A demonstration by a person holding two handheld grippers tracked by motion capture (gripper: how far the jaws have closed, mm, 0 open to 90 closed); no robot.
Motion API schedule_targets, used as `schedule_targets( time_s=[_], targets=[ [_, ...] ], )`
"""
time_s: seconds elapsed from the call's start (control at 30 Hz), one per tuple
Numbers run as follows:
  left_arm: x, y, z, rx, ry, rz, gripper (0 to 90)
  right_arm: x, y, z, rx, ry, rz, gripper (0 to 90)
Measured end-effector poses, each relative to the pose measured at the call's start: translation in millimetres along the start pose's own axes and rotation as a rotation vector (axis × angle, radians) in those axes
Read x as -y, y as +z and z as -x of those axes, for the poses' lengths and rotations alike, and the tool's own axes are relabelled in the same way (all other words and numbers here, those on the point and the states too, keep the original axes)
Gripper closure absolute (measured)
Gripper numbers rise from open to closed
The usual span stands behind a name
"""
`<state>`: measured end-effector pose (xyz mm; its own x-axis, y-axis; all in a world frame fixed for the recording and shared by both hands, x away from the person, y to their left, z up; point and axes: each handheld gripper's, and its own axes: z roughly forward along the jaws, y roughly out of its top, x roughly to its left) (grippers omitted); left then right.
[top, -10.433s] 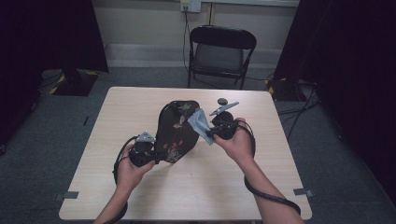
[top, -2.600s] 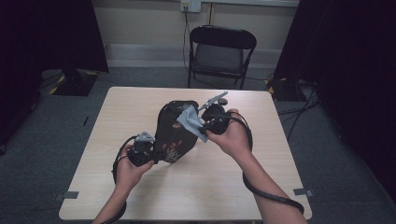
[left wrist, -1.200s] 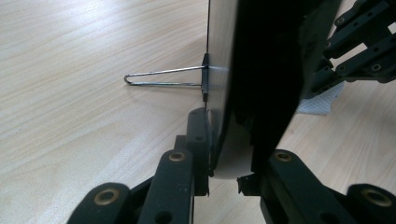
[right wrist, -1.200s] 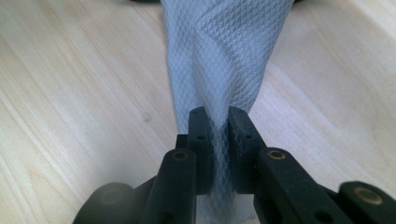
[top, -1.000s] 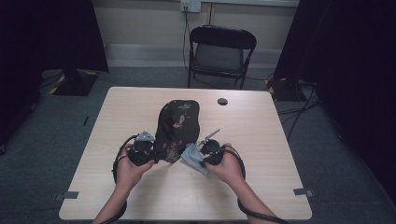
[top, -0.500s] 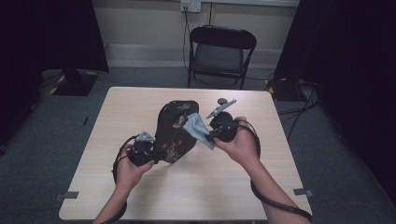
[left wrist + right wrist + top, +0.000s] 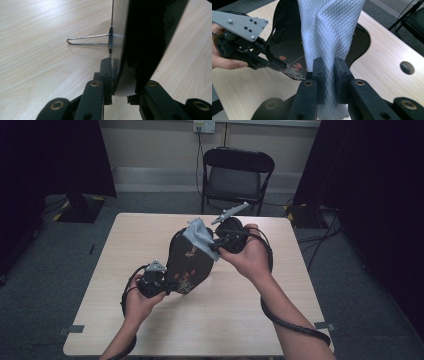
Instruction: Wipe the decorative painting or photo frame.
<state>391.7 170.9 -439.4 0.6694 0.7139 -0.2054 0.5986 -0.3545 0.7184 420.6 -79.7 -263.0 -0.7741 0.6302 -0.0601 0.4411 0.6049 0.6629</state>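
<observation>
High view: your left gripper [image 7: 159,281] clamps the lower edge of the black floral tray [image 7: 189,262], propped tilted on the table [image 7: 115,245], while your right gripper [image 7: 216,244] pinches the pale blue cloth [image 7: 199,233] against the tray's upper face. In the left gripper view the jaws bite only the rim, beside the wire stand [image 7: 87,40]; heavy wiping pressure could lever the tray out of that grip or skid it across the wood. The cloth sits narrowly between the right jaws and may slip free. The tray holds nothing.
</observation>
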Motion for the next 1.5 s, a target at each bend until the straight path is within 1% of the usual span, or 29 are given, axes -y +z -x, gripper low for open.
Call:
schedule_targets(
  time_s=[0.13, 0.23, 0.3, 0.6, 0.77, 0.8, 0.93, 1.03, 1.1, 1.27, 1.43, 1.5],
  targets=[
    [-0.1, -0.1, -0.7, 0.004, 0.0, -0.001, 78.6, 5.4, 14.4, -2.9, -0.013, -0.003, -0.021, 81.7],
    [-0.5, -0.3, -0.9, 0.004, 0.004, -0.005, 78.6, 13.2, 24.5, -2.6, -0.021, 0.0, -0.04, 81.7],
    [-0.5, 0.0, -1.2, 0.002, -0.001, 0.0, 78.5, 18.7, 30.6, -2.2, -0.025, 0.006, -0.052, 81.7],
    [-1.2, 0.2, -0.5, 0.001, 0.0, -0.003, 78.6, 48.8, 63.5, -2.7, -0.061, 0.038, -0.109, 81.7],
    [-0.9, 0.4, -0.8, 0.001, 0.001, -0.003, 78.5, 65.7, 81.2, -5.4, -0.081, 0.055, -0.142, 81.7],
    [-0.9, 0.4, -0.8, 0.001, 0.001, -0.003, 78.6, 69.8, 86.1, -6.1, -0.087, 0.059, -0.156, 81.7],
    [-0.9, 0.5, -0.7, 0.002, 0.001, -0.004, 78.6, 81.1, 100.0, -8.7, -0.09, 0.055, -0.195, 81.7],
    [-0.7, 0.3, -1.0, 0.003, -0.001, -0.002, 78.6, 89.3, 108.8, -11.0, -0.094, 0.053, -0.222, 81.7],
    [-0.4, 0.3, -1.0, 0.003, -0.003, 0.001, 78.5, 95.3, 114.7, -12.2, -0.099, 0.062, -0.234, 81.7],
    [0.3, 0.4, -1.3, 0.005, -0.008, 0.008, 78.4, 113.3, 130.2, -15.8, -0.116, 0.065, -0.278, 81.6],
    [0.6, -0.1, -2.1, 0.006, -0.001, 0.008, 78.3, 125.1, 138.6, -17.2, -0.127, 0.076, -0.302, 81.6],
    [1.0, -0.4, -2.1, -0.002, 0.007, 0.011, 77.7, 128.0, 139.9, -16.3, -0.126, 0.082, -0.307, 81.6]
  ],
)
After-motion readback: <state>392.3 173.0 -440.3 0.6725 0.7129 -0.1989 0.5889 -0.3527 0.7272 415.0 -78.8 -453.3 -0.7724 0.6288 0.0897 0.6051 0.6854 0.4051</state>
